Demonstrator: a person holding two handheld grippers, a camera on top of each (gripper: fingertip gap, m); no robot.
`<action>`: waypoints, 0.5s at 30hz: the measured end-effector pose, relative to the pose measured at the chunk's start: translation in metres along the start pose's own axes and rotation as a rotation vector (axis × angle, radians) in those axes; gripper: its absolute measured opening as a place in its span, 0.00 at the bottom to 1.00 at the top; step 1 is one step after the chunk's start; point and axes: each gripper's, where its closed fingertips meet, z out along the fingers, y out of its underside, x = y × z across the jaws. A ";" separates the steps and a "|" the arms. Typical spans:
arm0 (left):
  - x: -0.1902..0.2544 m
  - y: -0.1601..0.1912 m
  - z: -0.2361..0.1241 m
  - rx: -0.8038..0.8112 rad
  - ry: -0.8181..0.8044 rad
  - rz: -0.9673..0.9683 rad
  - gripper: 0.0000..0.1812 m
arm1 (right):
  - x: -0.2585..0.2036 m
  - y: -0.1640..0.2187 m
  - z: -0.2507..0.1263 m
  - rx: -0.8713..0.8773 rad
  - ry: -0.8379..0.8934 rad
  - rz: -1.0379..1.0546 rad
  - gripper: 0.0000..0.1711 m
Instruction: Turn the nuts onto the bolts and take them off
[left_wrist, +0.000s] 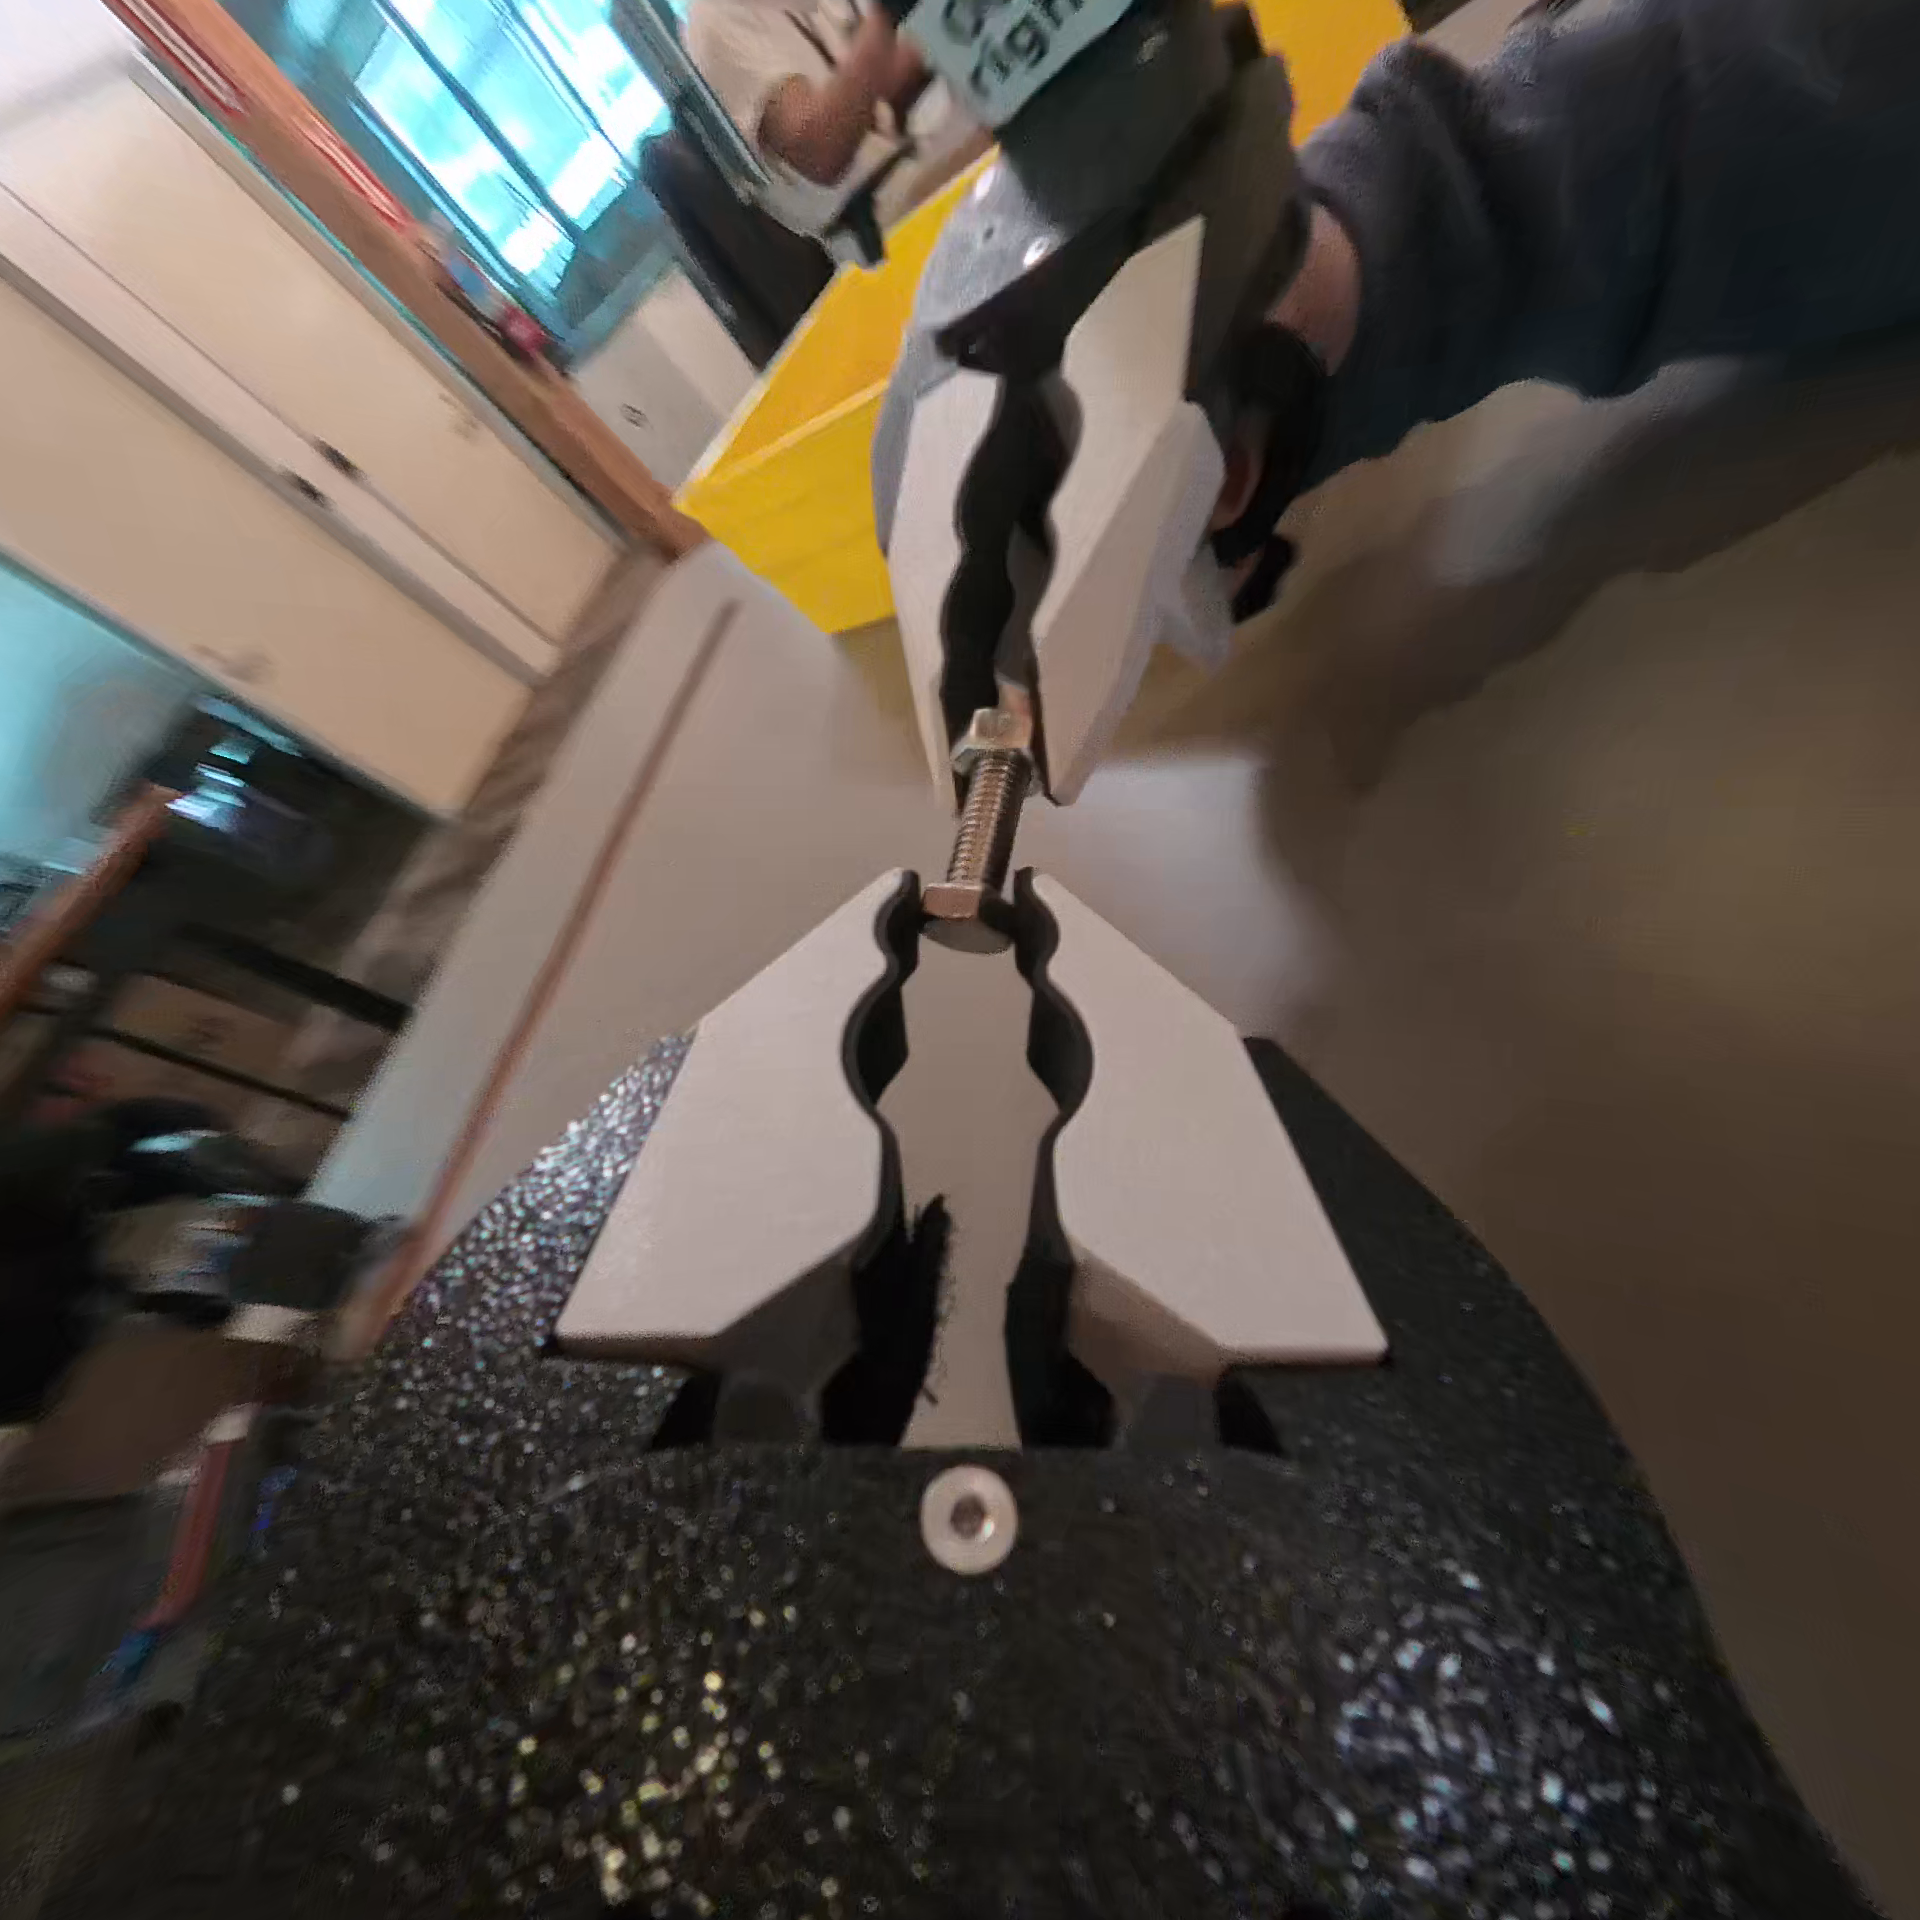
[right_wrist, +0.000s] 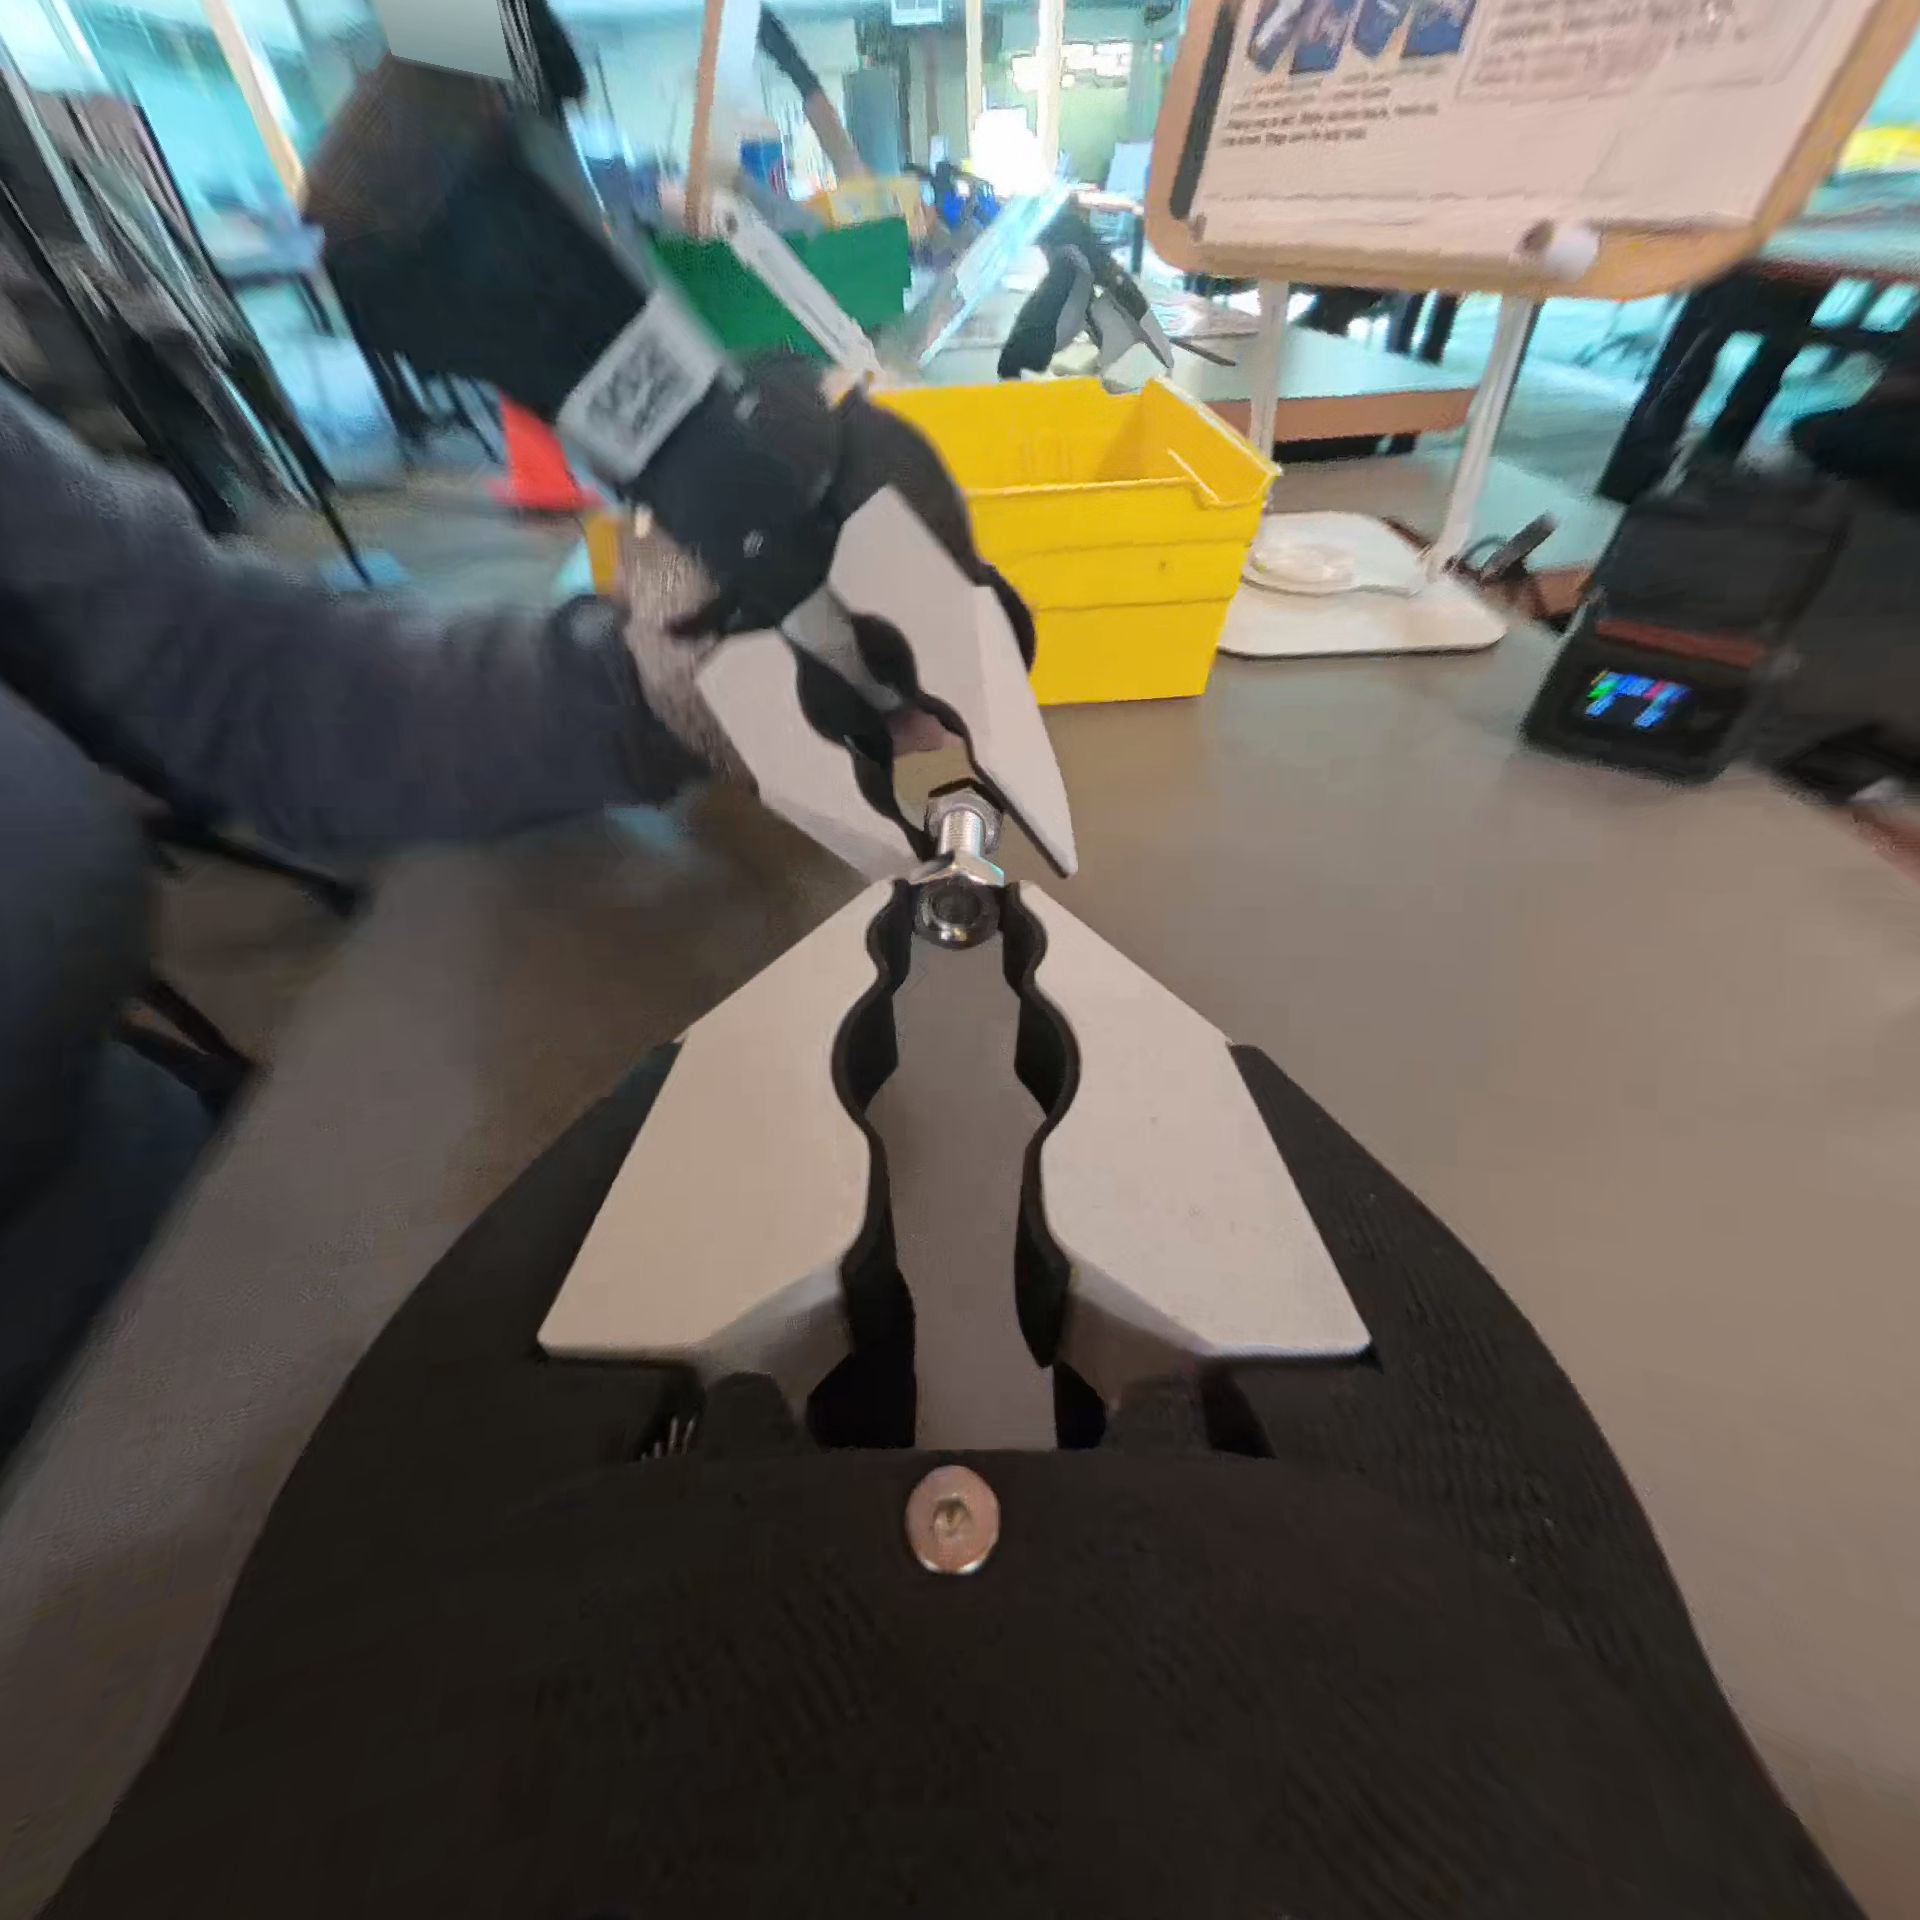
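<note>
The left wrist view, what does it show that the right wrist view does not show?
Only the left wrist view shows the bolt's long threaded shank from the side and its hexagonal head in the left gripper, plus white cabinets.

Only the right wrist view shows the nut's open hole end-on in the right gripper, a display board and a small black device with a screen.

Both show the two grippers meeting on the bolt and nut, the yellow bin and the grey table.

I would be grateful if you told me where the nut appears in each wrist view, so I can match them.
Left wrist view: nut above centre, at the bolt's far end.
Right wrist view: nut centre, between the near fingers.
Shared landmark: yellow bin.
</note>
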 end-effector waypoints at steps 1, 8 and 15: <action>0.003 0.002 0.000 -0.001 0.048 -0.062 0.09 | 0.000 0.004 0.001 -0.022 0.031 -0.116 0.09; -0.005 0.006 0.002 0.030 0.018 -0.139 0.09 | 0.007 -0.004 0.000 0.027 0.104 -0.087 0.15; -0.028 0.003 -0.004 -0.002 -0.252 0.149 0.09 | 0.019 -0.011 -0.004 0.177 -0.157 0.801 0.23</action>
